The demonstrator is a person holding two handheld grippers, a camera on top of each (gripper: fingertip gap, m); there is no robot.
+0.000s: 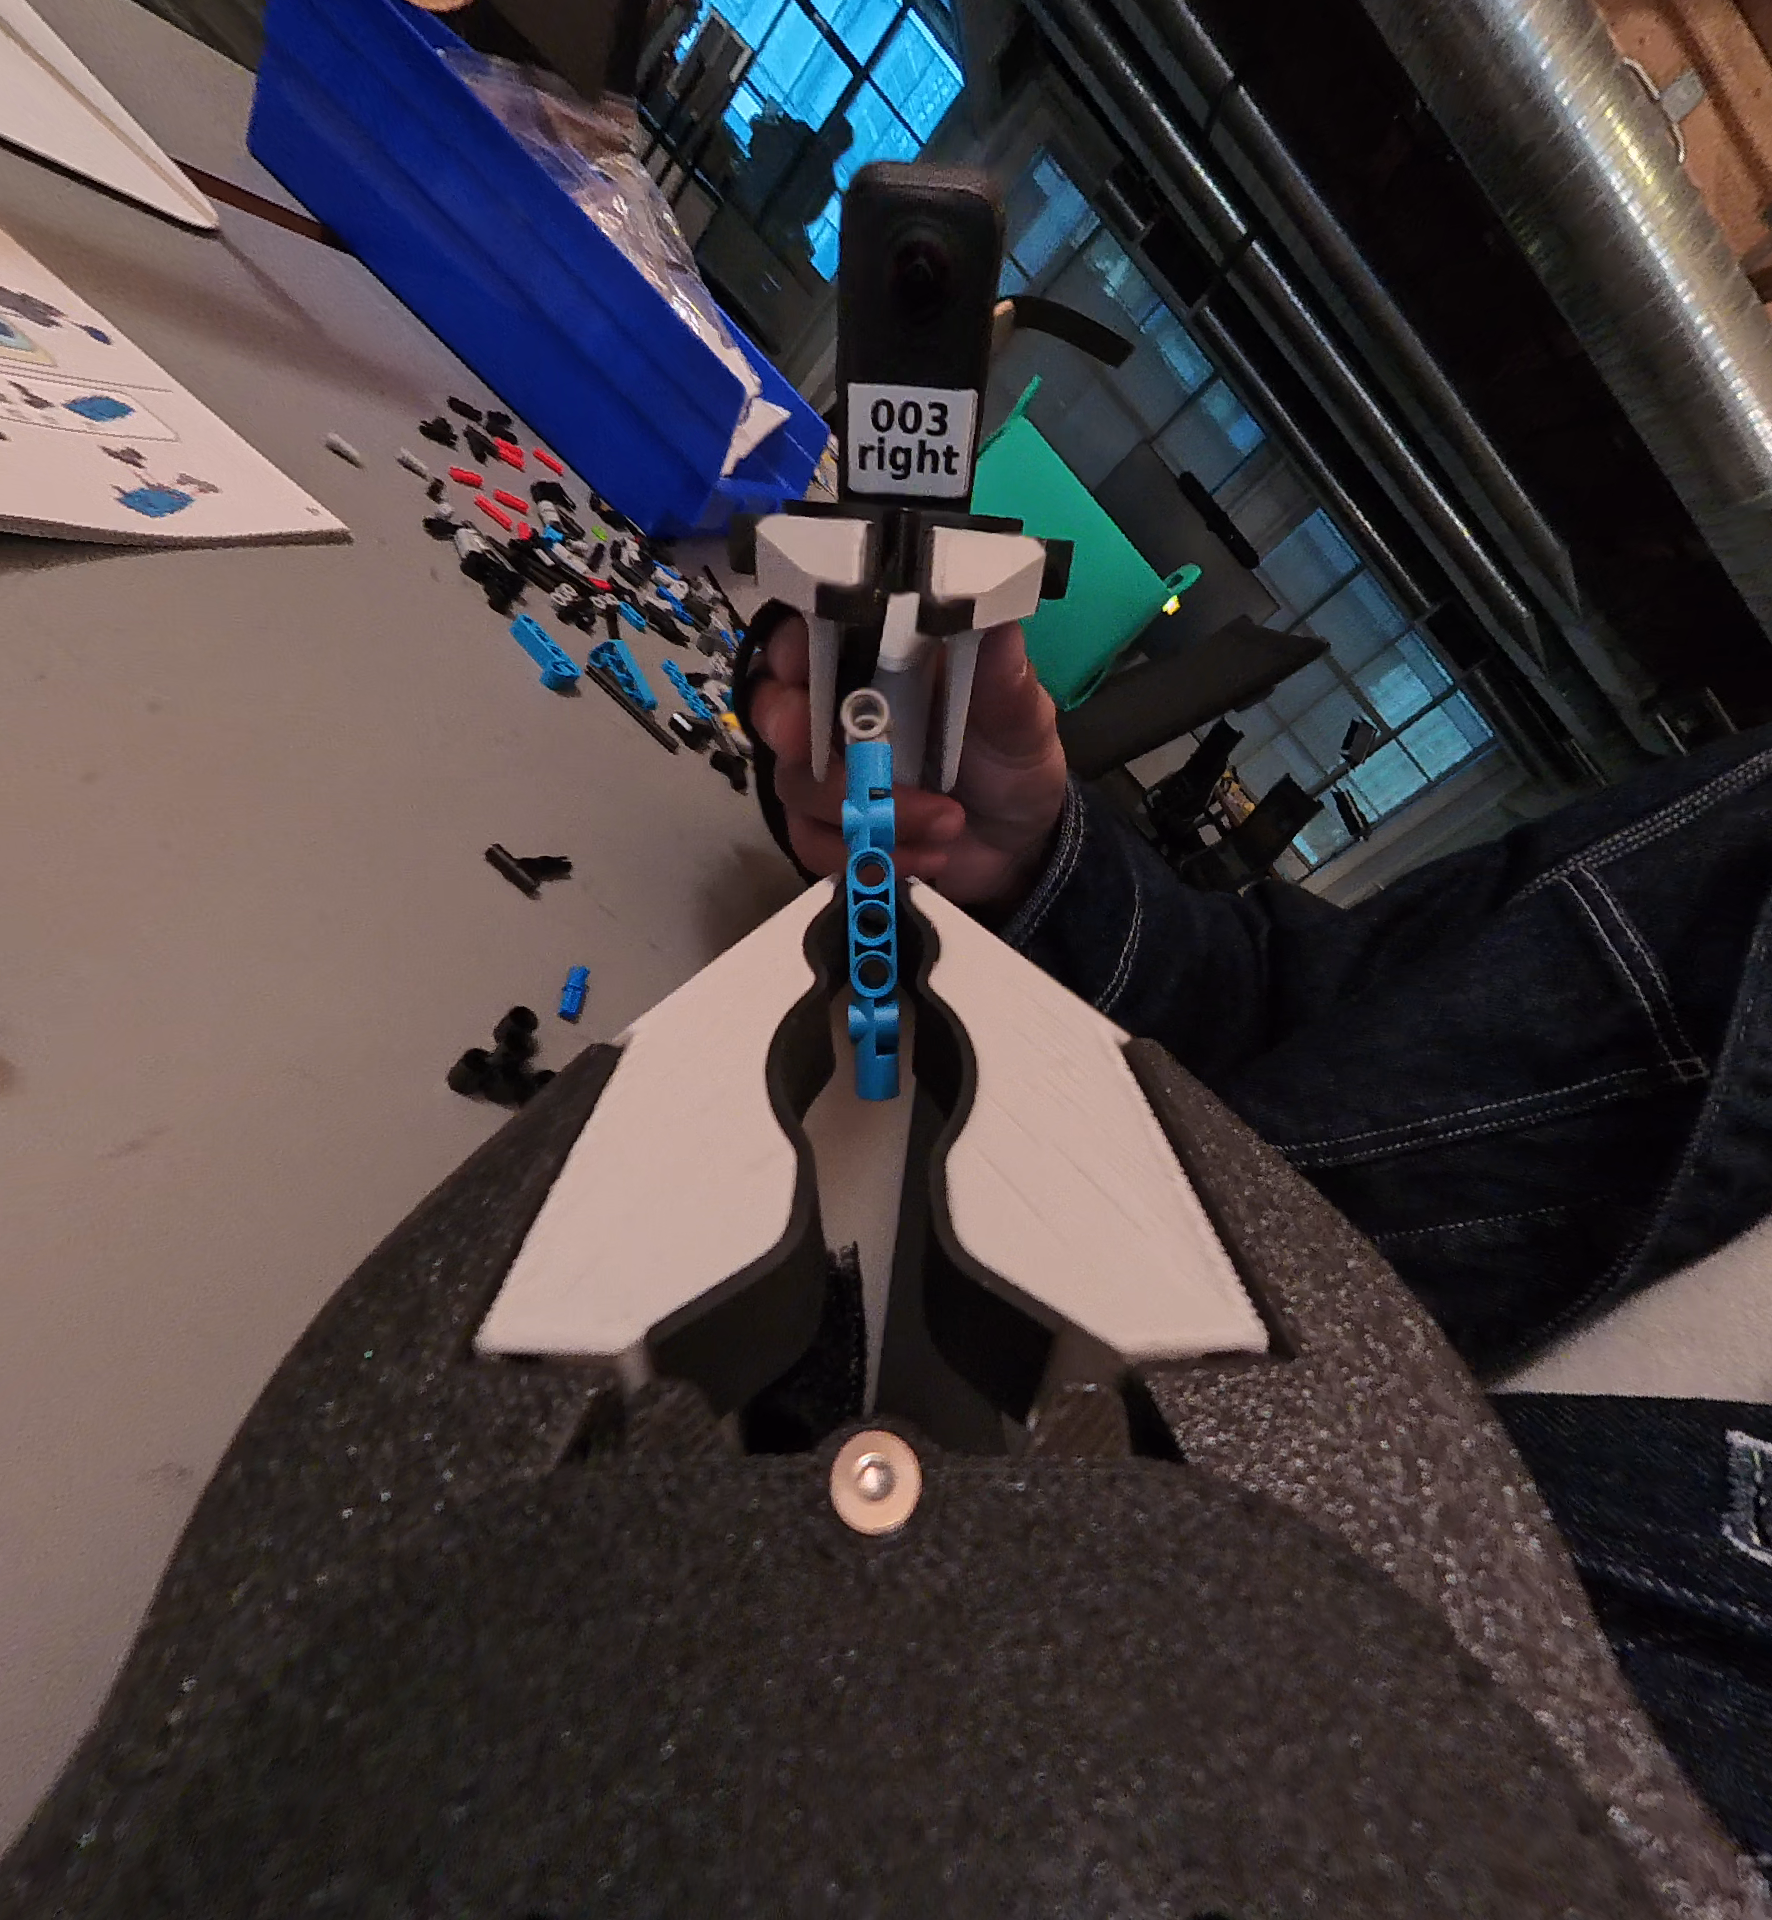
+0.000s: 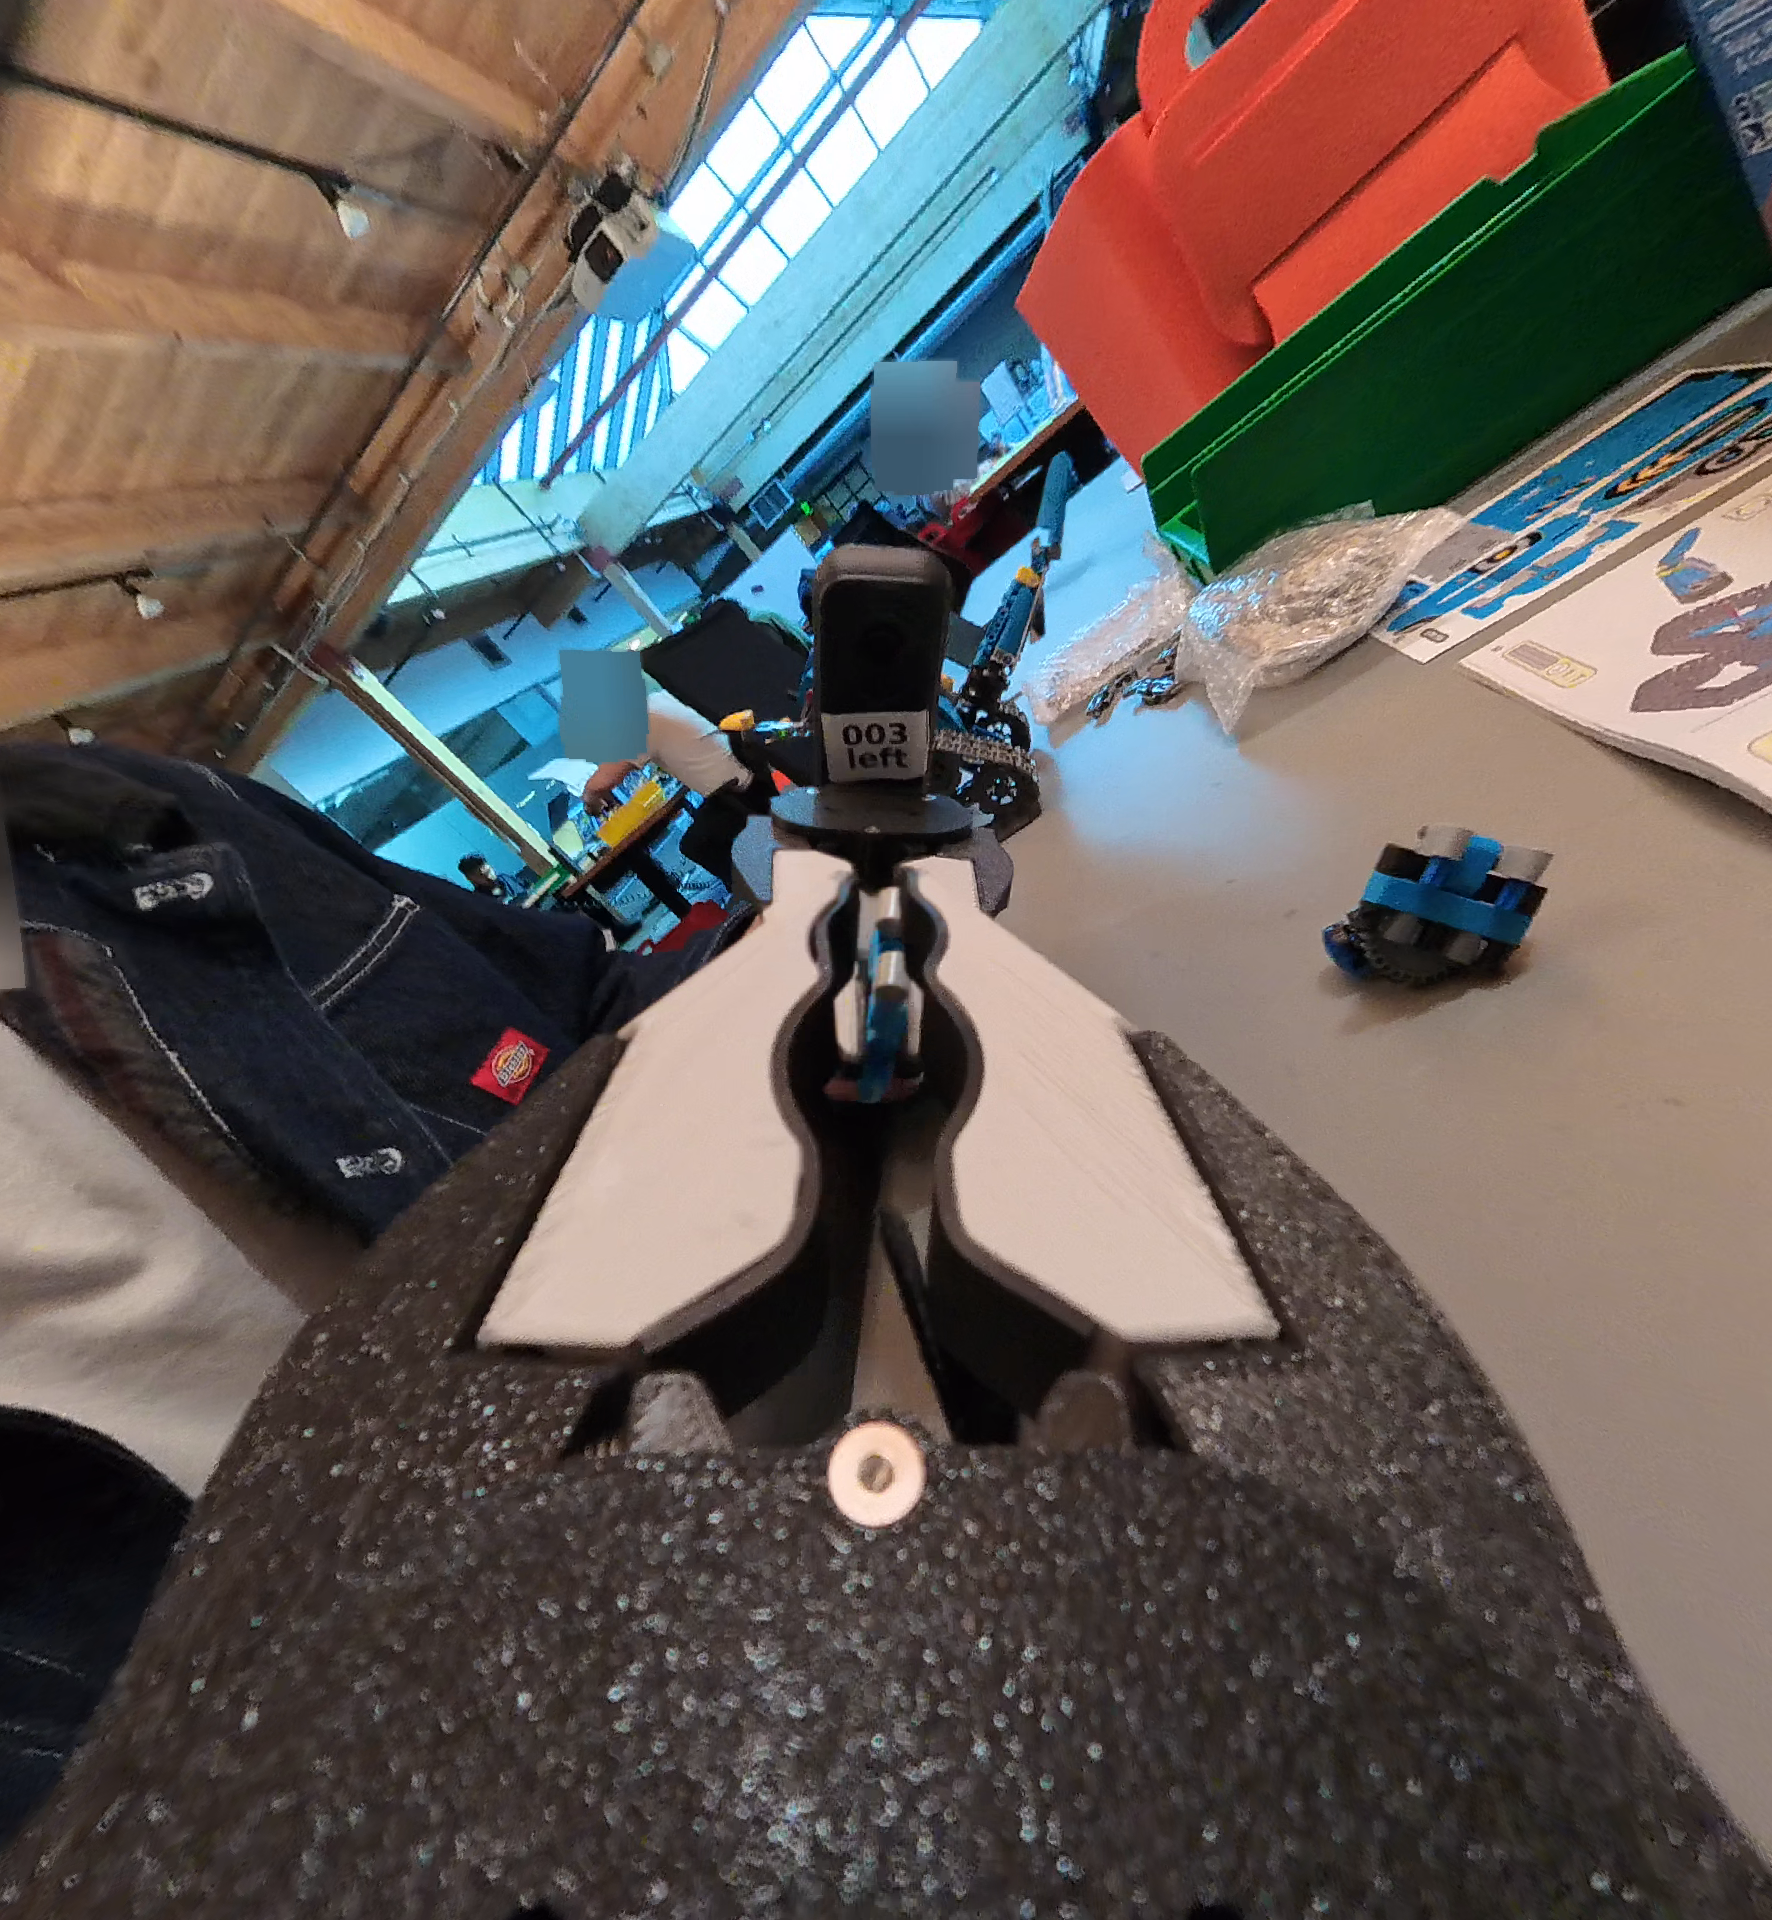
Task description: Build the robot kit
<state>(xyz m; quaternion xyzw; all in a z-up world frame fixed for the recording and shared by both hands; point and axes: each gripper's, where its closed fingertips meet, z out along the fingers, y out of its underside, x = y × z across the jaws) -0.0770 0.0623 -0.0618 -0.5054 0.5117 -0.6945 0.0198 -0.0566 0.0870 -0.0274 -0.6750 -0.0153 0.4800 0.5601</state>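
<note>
I have both wrist cams tilted, facing each other close over the table. Left cam sees right gripper head-on; right cam sees left gripper. Shared: blue beam between them.

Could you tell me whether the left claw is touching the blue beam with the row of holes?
Touching. In the left wrist view the left claw is closed on the blue beam, its dark pads pressed against both sides, no gap visible.
</note>
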